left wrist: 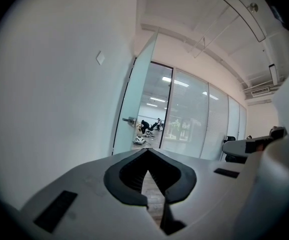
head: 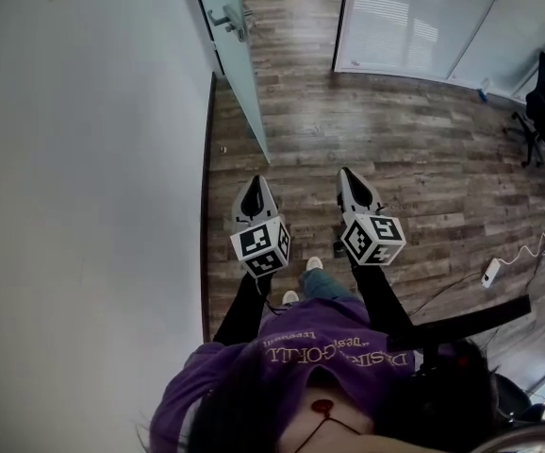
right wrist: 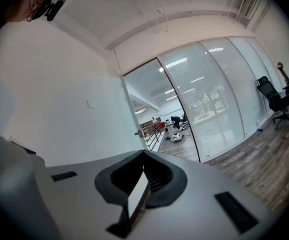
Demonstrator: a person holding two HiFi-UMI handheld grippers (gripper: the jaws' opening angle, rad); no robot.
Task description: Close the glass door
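Fingers together, empty, both grippers.

left gripper jaws together, nothing between. glass door swung open beside white wall, handle sticking out, doorway past it.

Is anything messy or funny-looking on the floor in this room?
A white power strip lies loose on the wood floor at the right with its cord trailing, which looks untidy. The glass door stands open. Nothing looks spilled or broken.
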